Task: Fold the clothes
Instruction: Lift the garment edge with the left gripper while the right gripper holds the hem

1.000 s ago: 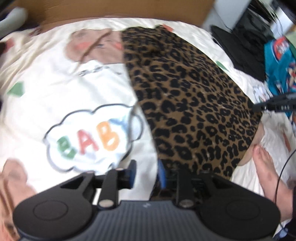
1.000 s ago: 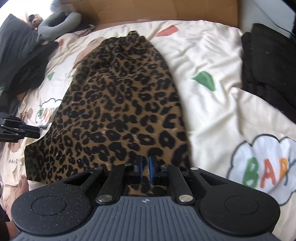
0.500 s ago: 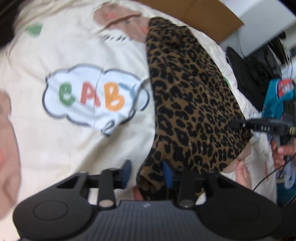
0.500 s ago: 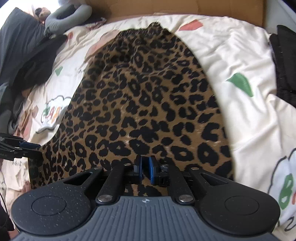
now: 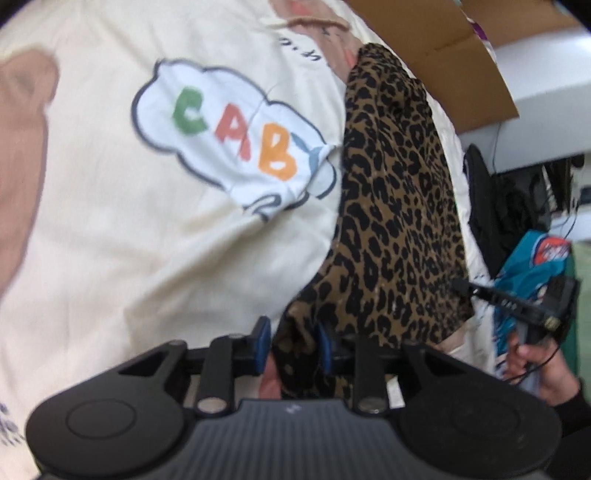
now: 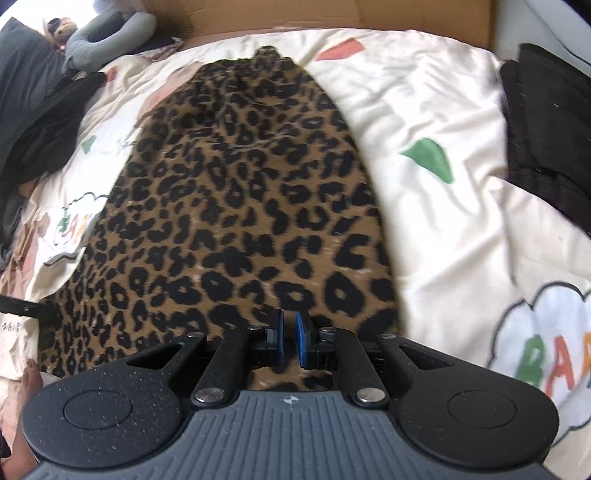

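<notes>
A leopard-print skirt (image 6: 240, 206) lies lengthwise on a cream bed cover, waist end far, hem near me. It also shows in the left wrist view (image 5: 399, 221). My right gripper (image 6: 289, 341) is shut on the hem near its right corner. My left gripper (image 5: 291, 343) is open, its blue pads either side of the bunched left hem corner, not closed on it. The right gripper's tip (image 5: 498, 299) shows at the hem's other corner in the left wrist view.
The cream bed cover (image 5: 110, 221) has a "BABY" cloud print and bear prints. Black garments (image 6: 546, 140) lie at the right, dark clothes and a grey pillow (image 6: 107, 40) at the far left. A cardboard sheet (image 6: 295, 11) stands behind. A teal garment (image 5: 532, 266) lies by the bed.
My left gripper swung around and closed in on the left hem corner, which now bunches between its open pads. My right gripper stayed shut on the hem and drew it slightly nearer.
</notes>
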A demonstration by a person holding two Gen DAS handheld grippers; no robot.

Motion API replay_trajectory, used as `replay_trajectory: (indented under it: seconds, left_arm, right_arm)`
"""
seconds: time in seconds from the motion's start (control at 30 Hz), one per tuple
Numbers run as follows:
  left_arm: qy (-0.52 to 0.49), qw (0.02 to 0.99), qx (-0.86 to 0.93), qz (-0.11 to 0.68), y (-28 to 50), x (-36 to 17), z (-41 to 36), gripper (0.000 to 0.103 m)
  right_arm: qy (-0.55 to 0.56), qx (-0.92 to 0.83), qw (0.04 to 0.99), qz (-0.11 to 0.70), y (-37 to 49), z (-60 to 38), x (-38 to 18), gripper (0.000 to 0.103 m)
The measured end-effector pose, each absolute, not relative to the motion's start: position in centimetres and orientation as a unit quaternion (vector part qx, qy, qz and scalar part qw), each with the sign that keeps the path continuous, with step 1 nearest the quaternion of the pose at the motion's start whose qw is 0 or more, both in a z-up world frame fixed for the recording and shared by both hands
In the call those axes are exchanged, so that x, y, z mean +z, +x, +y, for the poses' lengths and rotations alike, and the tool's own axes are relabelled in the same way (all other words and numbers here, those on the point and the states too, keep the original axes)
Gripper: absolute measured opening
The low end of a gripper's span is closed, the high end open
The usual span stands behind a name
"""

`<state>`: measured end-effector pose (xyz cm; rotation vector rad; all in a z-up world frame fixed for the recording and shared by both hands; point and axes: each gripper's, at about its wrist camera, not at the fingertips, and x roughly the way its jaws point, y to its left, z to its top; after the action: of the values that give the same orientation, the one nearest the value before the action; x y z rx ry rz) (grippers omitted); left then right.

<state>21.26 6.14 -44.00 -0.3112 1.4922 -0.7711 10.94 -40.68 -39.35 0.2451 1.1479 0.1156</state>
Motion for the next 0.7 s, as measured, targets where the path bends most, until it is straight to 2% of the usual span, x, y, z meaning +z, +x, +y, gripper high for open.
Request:
replay_trajectory:
  seconds: [0.33,0.37,0.43,0.57,0.7]
  left_arm:
    - [-0.203,0.598,-0.354,0.69,19.6,-46.2,6.9,0.027]
    - [-0.201,0.594,-0.357,0.692,19.3,-46.2,6.9,0.025]
    - [-0.193,0.596,-0.367,0.688,18.9,-46.1,6.8,0.011]
    - [-0.19,0.602,-0.369,0.682,18.6,-46.0,6.7,0.01]
    - [-0.193,0.603,-0.359,0.686,18.7,-46.2,6.8,0.018]
  right_arm:
    - [0.11,0.057,0.829,0.545,10.3,-40.9,-39.7,0.011]
    - [0.111,0.055,0.83,0.544,10.3,-41.0,-39.6,0.012]
    - [0.115,0.052,0.83,0.543,10.3,-41.2,-39.5,0.013]
    - [0.124,0.039,0.836,0.533,9.9,-42.0,-39.1,0.013]
    - [0.134,0.021,0.844,0.519,9.4,-43.4,-38.3,0.016]
